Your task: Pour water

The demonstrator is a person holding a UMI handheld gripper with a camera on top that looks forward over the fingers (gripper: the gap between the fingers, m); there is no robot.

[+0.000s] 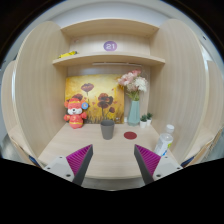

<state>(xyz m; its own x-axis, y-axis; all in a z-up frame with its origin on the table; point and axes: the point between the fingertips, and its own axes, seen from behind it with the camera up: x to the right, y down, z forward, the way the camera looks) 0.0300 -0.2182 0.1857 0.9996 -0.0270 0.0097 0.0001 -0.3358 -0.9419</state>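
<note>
My gripper (113, 160) is open and holds nothing; its two magenta pads (80, 160) stand wide apart over the front of the pale wooden desk (110, 168). A grey cup (107, 129) stands well beyond the fingers, near the middle of the desk. A clear plastic bottle with a white cap (164, 139) stands to the right, just beyond the right finger. A small red disc (124, 135) lies on the desk right of the cup.
An orange plush toy (75, 112) sits at the back left. A teal vase with pink flowers (133, 103) stands at the back right before a painted picture (96, 97). A shelf (108, 57) runs above. Wooden side walls close in the desk.
</note>
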